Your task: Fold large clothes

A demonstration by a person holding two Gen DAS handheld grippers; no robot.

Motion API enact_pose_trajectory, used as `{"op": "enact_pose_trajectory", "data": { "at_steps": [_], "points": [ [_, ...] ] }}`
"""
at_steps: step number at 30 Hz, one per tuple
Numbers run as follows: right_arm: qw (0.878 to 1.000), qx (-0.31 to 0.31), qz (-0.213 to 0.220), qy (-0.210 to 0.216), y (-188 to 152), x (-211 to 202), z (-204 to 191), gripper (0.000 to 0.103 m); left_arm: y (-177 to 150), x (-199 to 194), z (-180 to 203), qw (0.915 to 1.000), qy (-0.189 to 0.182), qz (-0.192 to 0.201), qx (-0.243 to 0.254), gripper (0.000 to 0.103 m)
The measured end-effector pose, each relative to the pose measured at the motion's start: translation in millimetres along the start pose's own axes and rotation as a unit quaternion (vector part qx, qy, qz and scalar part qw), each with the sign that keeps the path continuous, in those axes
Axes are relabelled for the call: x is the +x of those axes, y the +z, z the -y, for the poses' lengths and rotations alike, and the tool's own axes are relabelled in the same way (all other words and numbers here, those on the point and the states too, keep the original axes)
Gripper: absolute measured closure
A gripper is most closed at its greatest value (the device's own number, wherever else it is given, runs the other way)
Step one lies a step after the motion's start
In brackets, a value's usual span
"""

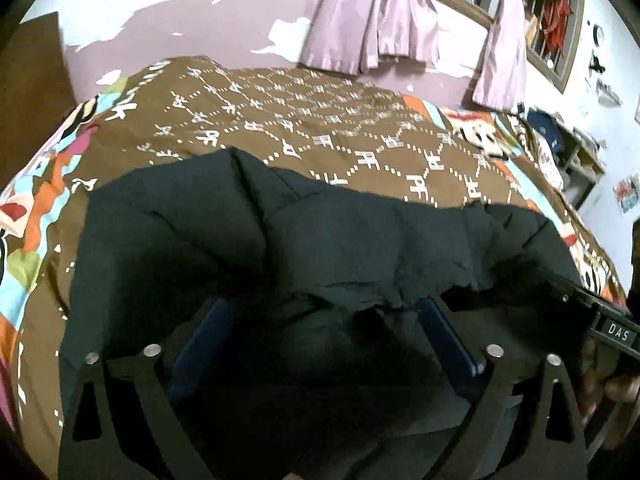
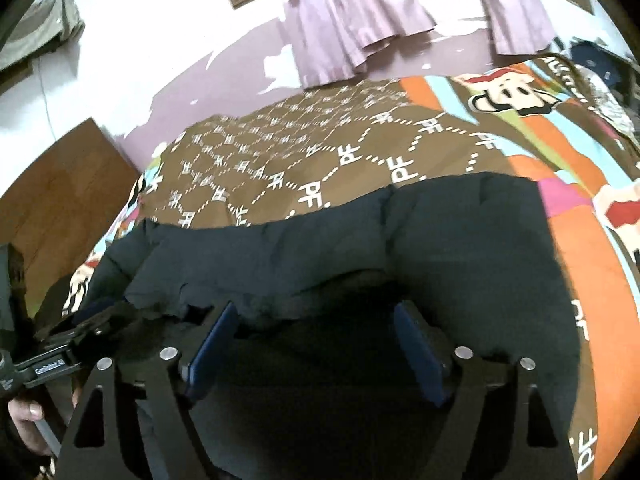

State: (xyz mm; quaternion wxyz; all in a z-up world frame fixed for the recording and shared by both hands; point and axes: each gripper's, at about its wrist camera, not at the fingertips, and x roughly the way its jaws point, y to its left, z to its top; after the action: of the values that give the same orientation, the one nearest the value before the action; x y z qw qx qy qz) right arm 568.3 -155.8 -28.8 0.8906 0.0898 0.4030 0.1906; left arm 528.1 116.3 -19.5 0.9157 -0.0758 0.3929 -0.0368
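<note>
Jacket (image 1: 304,236): a large dark padded garment is laid across the near part of the bed, its far edge bunched into creases.
Left jaws: the left gripper (image 1: 320,320) is held with its blue pads spread wide; the jacket's ragged near fold is draped over the pad tips, and nothing is seen clamped between them.
Right jaws: the right gripper (image 2: 316,328) is likewise spread wide, blue pads well apart, with dark fabric lying between and below them but not pinched.
Relation of grippers: both are set at the jacket's near edge; the right one is seen at the right border of the left wrist view, the left one at the lower left of the right wrist view.
Bedspread (image 1: 320,128): brown cloth with white dotted diamonds and letters, bordered by bright cartoon panels, is spread under the jacket.
Curtains (image 1: 372,20): lilac drapes are hung beyond the bed.
Wall (image 1: 180,12): lilac paint is patchy and peeled.
</note>
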Motion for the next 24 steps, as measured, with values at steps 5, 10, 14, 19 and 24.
{"op": "enact_pose_trajectory", "data": {
  "at_steps": [5, 10, 14, 19, 24],
  "points": [
    [1.000, -0.005, 0.019, 0.006, -1, -17, -2, 0.008, 2, -11, -3, 0.9997, -0.009, 0.020, -0.014, 0.002],
    [0.999, -0.017, 0.025, 0.017, -6, -33, -10, 0.005, 0, -25, 1, 0.9994, -0.005, 0.031, -0.012, 0.002],
    [0.999, -0.025, 0.029, 0.027, -13, -46, -15, 0.005, -4, -39, 7, 0.9992, -0.008, 0.038, -0.010, 0.002],
    [0.998, -0.022, 0.035, 0.038, -18, -67, -19, 0.005, -9, -62, 16, 0.9986, -0.013, 0.051, -0.003, 0.002],
    [0.998, -0.033, 0.039, 0.042, -25, -89, -24, 0.005, -16, -89, 28, 0.9979, -0.008, 0.065, 0.007, 0.002]
  ]
}}
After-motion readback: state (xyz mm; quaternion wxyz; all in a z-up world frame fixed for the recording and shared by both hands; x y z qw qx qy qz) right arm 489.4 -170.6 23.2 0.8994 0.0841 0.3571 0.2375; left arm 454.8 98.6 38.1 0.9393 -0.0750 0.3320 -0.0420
